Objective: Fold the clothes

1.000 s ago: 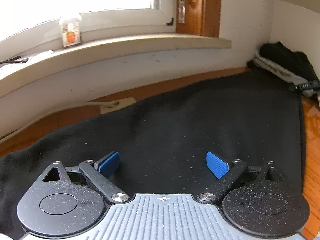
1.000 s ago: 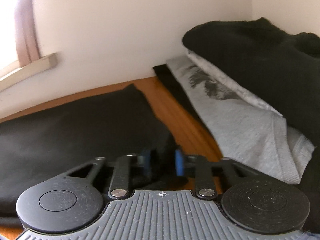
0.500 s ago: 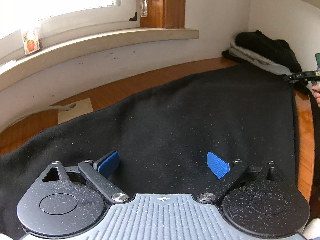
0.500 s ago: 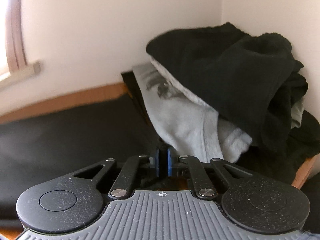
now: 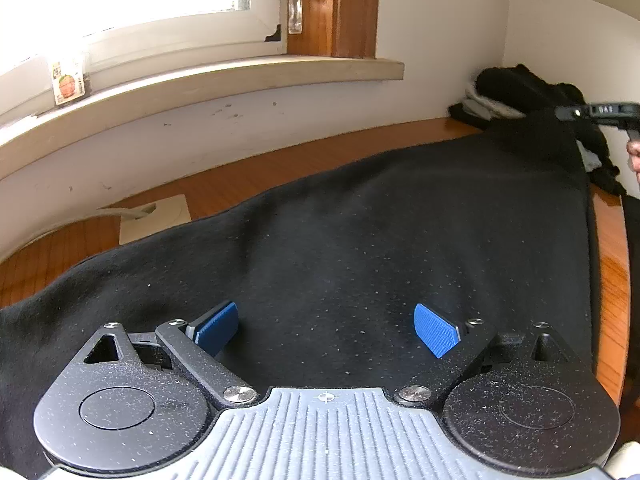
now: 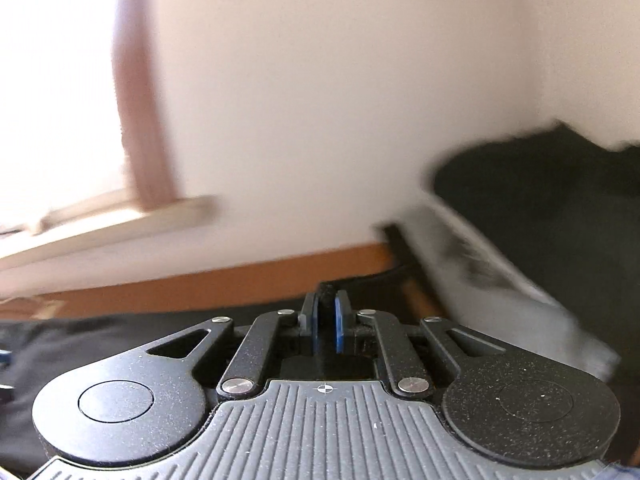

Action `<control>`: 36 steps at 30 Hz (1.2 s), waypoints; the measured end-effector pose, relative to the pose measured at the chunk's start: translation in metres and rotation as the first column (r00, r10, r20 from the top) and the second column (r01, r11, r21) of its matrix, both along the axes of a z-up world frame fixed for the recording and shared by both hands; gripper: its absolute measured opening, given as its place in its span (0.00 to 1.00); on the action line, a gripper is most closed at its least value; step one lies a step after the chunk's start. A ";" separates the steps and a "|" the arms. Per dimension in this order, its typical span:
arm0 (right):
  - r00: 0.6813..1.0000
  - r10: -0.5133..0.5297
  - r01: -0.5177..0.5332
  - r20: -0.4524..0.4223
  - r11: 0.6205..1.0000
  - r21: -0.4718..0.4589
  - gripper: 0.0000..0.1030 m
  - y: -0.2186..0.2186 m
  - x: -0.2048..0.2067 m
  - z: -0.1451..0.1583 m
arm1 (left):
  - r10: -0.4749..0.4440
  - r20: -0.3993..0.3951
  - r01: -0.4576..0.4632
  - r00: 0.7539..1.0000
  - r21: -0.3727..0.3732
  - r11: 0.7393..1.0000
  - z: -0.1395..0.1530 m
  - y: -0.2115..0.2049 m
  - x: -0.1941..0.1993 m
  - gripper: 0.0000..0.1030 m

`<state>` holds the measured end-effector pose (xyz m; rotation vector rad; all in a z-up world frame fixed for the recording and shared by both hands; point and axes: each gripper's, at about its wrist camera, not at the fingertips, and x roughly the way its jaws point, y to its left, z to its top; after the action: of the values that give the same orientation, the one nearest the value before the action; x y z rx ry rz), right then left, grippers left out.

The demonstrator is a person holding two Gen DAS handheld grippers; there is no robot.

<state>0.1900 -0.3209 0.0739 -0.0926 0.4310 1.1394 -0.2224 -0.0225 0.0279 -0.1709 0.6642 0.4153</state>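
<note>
While right hand-held gripper (image 6: 325,312) pinches black garment (image 5: 380,240) corner, left hand-held gripper (image 5: 328,330) gapes empty above it.

No text can be read for certain. The right claw (image 5: 600,111), at 2 o'clock in the left wrist view, bears small white marks too blurred to make out. The bottle (image 5: 68,84) on the windowsill (image 5: 240,76), at 10 o'clock, carries a label with an orange picture; its print is too small to read.
</note>
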 end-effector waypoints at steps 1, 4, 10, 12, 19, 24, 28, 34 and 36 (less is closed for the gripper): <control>0.999 0.042 -0.042 0.010 0.999 0.003 0.09 0.011 -0.014 0.002 | 0.002 0.002 -0.002 1.000 -0.002 1.000 0.000 0.000 0.000 0.93; 0.979 0.204 -0.204 0.018 0.979 0.003 0.09 0.041 -0.069 0.002 | 0.008 0.007 -0.008 1.000 -0.008 1.000 0.000 0.001 -0.002 0.93; 0.898 0.439 -0.438 -0.005 0.895 -0.083 0.09 0.067 -0.160 -0.034 | 0.010 0.008 -0.010 1.000 -0.007 1.000 0.001 0.001 -0.002 0.93; 0.891 0.453 -0.448 0.012 0.885 -0.128 0.09 0.071 -0.170 -0.045 | 0.011 0.008 -0.011 1.000 -0.007 1.000 0.001 0.000 -0.002 0.93; 0.865 0.497 -0.471 0.072 0.851 -0.232 0.21 0.070 -0.188 -0.063 | 0.014 0.009 -0.014 1.000 -0.008 1.000 0.001 0.001 -0.002 0.93; 0.850 0.510 -0.463 0.129 0.841 -0.280 0.32 0.069 -0.197 -0.071 | 0.014 0.009 -0.014 1.000 -0.008 1.000 0.001 0.001 -0.001 0.93; 0.847 0.510 -0.455 0.152 0.842 -0.291 0.38 0.071 -0.197 -0.073 | 0.012 0.009 -0.012 1.000 -0.008 1.000 0.000 0.001 -0.002 0.93; 0.835 0.526 -0.469 0.163 0.835 -0.290 0.39 0.075 -0.203 -0.074 | 0.013 0.010 -0.013 1.000 -0.008 1.000 0.000 0.001 -0.002 0.93; 0.842 0.522 -0.475 0.135 0.837 -0.270 0.35 0.076 -0.199 -0.074 | 0.014 0.010 -0.013 1.000 -0.008 1.000 0.000 0.001 -0.002 0.93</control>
<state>-0.0085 -0.2446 -0.0003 -0.5490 0.3596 1.5784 -0.2248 -0.0213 0.0278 -0.1851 0.6550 0.4246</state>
